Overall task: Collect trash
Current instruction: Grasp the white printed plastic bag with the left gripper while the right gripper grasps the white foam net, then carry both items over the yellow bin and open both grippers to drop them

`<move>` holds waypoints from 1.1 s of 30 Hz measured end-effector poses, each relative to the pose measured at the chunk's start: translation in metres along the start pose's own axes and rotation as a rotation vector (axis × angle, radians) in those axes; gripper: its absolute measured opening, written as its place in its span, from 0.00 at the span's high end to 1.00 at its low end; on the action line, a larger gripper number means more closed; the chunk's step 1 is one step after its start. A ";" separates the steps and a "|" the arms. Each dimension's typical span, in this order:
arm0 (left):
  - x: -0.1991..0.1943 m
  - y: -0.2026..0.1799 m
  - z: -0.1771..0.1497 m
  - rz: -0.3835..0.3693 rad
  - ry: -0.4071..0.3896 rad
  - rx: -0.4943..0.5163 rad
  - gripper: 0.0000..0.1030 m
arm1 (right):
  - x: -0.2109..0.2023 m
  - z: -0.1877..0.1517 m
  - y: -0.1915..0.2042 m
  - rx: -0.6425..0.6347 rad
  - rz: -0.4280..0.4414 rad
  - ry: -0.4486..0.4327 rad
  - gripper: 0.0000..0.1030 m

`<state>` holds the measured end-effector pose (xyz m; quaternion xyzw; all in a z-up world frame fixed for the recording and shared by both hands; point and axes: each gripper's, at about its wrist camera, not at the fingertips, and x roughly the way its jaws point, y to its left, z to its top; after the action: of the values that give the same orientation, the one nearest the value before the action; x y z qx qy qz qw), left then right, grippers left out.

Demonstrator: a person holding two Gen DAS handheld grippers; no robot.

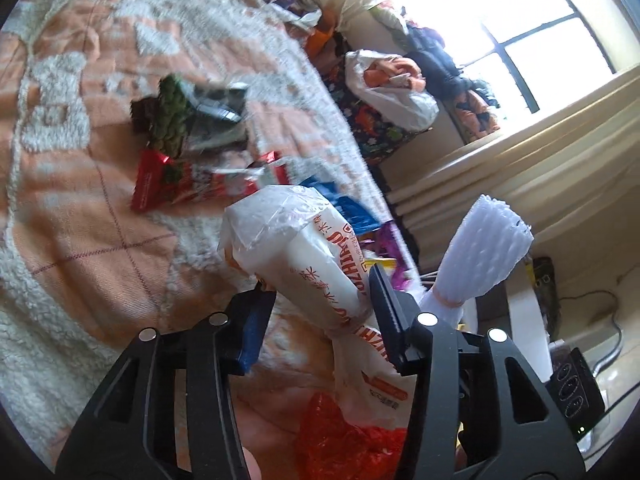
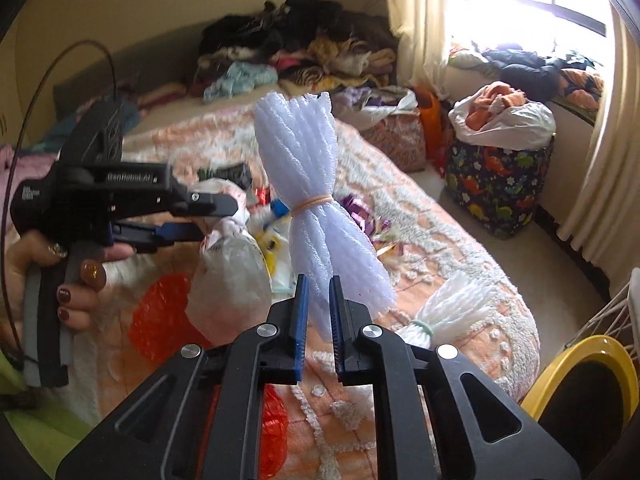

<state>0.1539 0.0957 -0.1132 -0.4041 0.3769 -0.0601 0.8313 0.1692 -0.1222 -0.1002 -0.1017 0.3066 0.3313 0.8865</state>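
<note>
On the orange-and-white fleece bed [image 1: 80, 208], collecting is only partly done. The right gripper [image 2: 319, 320] is clamped on a bundle of white foam netting tied with a rubber band [image 2: 308, 184], and the left gripper [image 1: 320, 304] pinches a white plastic bag with orange lettering [image 1: 304, 256]. Left lying on the bed are a red snack wrapper [image 1: 168, 184], a green-and-black packet [image 1: 176, 120], a blue wrapper [image 1: 348, 204] and a crumpled red plastic bag [image 1: 340, 440]. No trash bin can be identified for certain.

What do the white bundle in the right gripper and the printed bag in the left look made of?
White bundle: apparently soft foam netting, matte, ribbed mesh cinched by a rubber band. Printed bag: thin glossy plastic film, translucent and crinkled, with orange print.
</note>
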 end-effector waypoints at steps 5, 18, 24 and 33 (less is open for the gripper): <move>-0.026 -0.020 0.006 -0.048 -0.089 0.044 0.65 | -0.029 0.005 -0.004 0.067 -0.002 -0.090 0.90; -0.059 -0.099 -0.008 -0.033 -0.214 0.293 0.65 | -0.108 -0.005 -0.019 0.225 0.010 -0.214 0.90; -0.055 -0.121 -0.026 -0.048 -0.190 0.342 0.65 | -0.143 -0.021 -0.036 0.296 -0.040 -0.247 0.90; -0.043 -0.164 -0.054 -0.052 -0.170 0.455 0.65 | -0.176 -0.045 -0.061 0.388 -0.116 -0.281 0.90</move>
<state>0.1202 -0.0300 0.0083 -0.2198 0.2719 -0.1305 0.9278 0.0830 -0.2783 -0.0297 0.1001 0.2320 0.2258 0.9408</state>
